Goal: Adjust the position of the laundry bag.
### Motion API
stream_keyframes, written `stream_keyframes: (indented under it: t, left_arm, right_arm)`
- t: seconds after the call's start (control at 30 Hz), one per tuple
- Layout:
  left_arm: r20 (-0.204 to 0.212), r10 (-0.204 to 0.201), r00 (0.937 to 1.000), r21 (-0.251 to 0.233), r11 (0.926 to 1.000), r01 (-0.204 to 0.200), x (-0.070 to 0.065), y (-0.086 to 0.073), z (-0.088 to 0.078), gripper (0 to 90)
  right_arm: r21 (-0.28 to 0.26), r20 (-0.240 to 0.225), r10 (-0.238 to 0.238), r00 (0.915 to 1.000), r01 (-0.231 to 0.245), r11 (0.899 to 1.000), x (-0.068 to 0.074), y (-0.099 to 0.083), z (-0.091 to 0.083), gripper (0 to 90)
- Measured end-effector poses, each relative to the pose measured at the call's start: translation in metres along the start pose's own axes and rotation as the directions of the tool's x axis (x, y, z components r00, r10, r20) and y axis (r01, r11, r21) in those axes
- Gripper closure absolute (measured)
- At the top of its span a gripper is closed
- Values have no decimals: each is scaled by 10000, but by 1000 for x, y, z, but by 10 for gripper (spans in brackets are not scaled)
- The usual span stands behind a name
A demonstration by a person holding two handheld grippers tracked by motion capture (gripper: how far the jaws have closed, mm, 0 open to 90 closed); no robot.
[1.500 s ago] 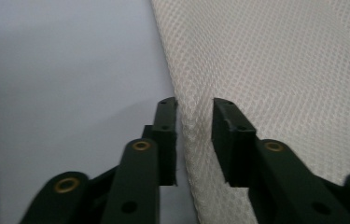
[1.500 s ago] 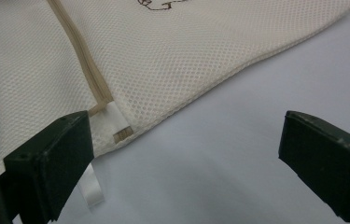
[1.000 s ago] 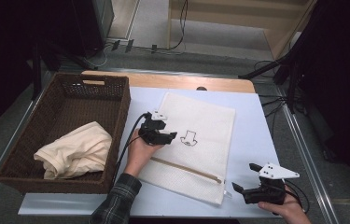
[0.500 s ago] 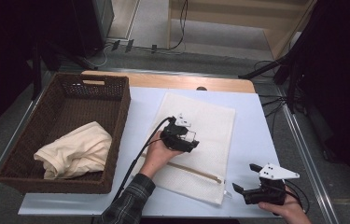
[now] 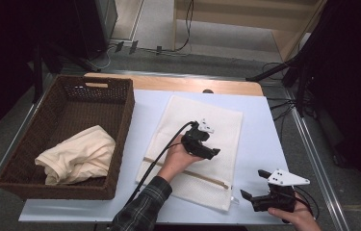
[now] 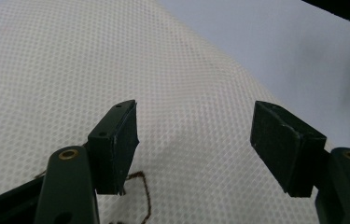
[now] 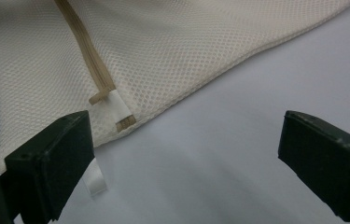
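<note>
While your left gripper (image 5: 210, 153) hangs over the middle of the white mesh laundry bag (image 5: 221, 120), its jaws stand apart with nothing between them; they have just been opening. In the left gripper view the two black pads (image 6: 121, 140) frame bare mesh, and a thin dark printed line (image 6: 143, 196) shows on the fabric just below the left pad. The bag lies flat on the pale blue table (image 5: 264, 144), near its middle, with its tan zipper (image 5: 187, 172) running slantwise across the end nearest you.

Your right gripper (image 5: 252, 185) rests near the front right corner of the table, just beside the bag's near corner but not touching it. Its jaws are wide apart and empty. In the right gripper view the zipper (image 7: 81, 51) ends at a small white tab (image 7: 119, 109) close to the left pad, and a loose white label (image 7: 95, 179) sticks out from under the bag's edge onto the table.

To your left, the brown wicker basket (image 5: 120, 110) sits on the table beside the bag, with a crumpled cream cloth (image 5: 77, 154) lying inside it.
</note>
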State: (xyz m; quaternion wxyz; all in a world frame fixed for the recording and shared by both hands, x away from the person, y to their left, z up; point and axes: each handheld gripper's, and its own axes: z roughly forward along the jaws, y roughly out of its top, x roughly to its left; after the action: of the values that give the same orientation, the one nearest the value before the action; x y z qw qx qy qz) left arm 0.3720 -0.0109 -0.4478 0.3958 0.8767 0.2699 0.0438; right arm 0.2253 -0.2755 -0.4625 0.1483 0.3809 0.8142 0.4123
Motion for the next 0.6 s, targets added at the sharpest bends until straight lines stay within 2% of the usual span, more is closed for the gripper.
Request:
stream_keyframes:
  t: [0.23,0.37,0.4,0.5,0.6]
  left_arm:
    - [348,342,9988,125,9993,-347,-12,13,22,337]
    - [443,343,9984,130,9993,-349,-15,16,32,348]
    - [475,426,9980,317,9985,-441,-16,18,38,350]
    - [515,486,9975,437,9977,-509,-18,19,47,351]
    - [519,449,9976,408,9981,-471,-19,18,52,351]
  right_arm:
    - [-26,-22,7,10000,-7,10000,0,0,-1,37]
    - [-6,-42,-10,10000,10,10000,0,0,-1,37]
    - [-5,-63,-30,10000,30,10000,0,0,-1,37]
    - [-23,-53,-67,10000,66,10000,-1,0,-1,37]
    - [-44,-41,-41,10000,41,10000,-1,0,-1,37]
